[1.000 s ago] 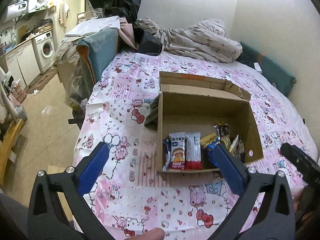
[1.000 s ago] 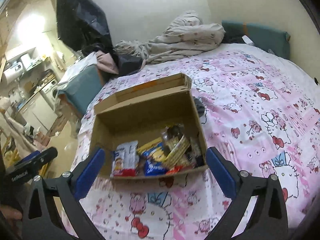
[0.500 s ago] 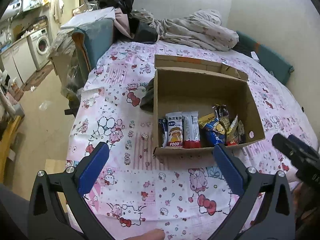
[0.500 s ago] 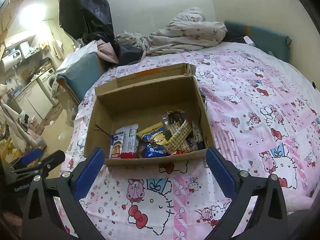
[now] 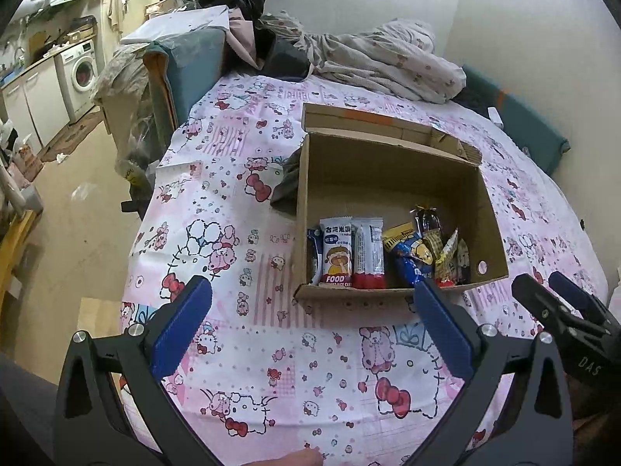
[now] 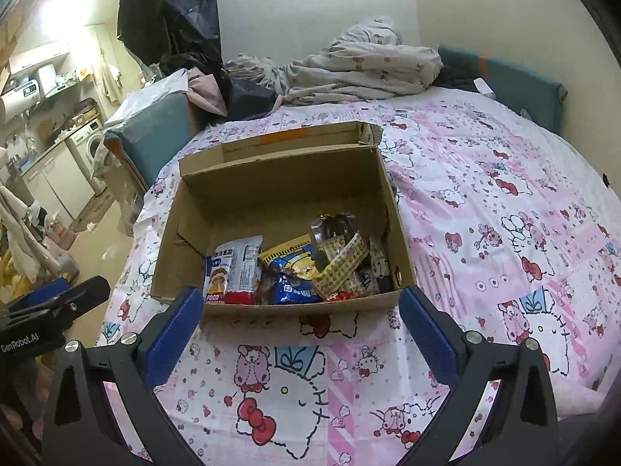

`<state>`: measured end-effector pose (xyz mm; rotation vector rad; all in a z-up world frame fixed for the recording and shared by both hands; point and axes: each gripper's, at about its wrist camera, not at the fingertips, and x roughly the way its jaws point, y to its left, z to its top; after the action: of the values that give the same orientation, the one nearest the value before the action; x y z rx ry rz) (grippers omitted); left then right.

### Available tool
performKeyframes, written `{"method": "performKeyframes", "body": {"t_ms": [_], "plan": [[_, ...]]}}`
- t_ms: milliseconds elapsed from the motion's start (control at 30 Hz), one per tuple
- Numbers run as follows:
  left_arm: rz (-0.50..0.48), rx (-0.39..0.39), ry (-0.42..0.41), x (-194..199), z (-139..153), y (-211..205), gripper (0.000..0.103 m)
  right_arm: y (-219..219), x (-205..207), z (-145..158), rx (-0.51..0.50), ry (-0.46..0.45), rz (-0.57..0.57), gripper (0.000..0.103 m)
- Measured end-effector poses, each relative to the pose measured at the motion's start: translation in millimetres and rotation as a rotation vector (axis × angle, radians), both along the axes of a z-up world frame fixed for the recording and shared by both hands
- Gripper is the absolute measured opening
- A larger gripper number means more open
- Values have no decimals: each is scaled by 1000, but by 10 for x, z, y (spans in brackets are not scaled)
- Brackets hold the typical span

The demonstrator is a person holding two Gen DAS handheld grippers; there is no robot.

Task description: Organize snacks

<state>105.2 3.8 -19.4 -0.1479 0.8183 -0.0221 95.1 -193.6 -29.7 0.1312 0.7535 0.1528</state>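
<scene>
An open cardboard box (image 5: 392, 163) stands on the pink Hello Kitty bedspread (image 5: 271, 349); it also shows in the right wrist view (image 6: 279, 178). Several snack packets lie along its near wall: a white rice-cake packet (image 5: 337, 252), a white and red packet (image 5: 368, 250), a blue and yellow bag (image 5: 409, 252) and small wrappers (image 5: 442, 248). My left gripper (image 5: 312, 320) is open and empty, held above the bedspread in front of the box. My right gripper (image 6: 297, 324) is open and empty in front of the box.
A crumpled quilt (image 5: 388, 62) and dark clothes lie at the head of the bed. A teal chair (image 5: 186, 70) stands at the bed's left edge. A dark cloth (image 5: 285, 186) lies beside the box's left wall. The floor and a washing machine (image 5: 81, 73) are on the left.
Both grippers have drawn back and up from the box, so it sits farther away and more of the bedspread shows in front. Both stay open and empty.
</scene>
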Motion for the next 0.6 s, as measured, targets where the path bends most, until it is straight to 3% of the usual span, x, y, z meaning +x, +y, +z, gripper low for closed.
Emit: {"method": "performKeyframes", "body": {"t_ms": [600], "plan": [[-3, 3, -5, -17, 15, 7, 103, -29, -44, 52, -1, -7, -7, 103]]}}
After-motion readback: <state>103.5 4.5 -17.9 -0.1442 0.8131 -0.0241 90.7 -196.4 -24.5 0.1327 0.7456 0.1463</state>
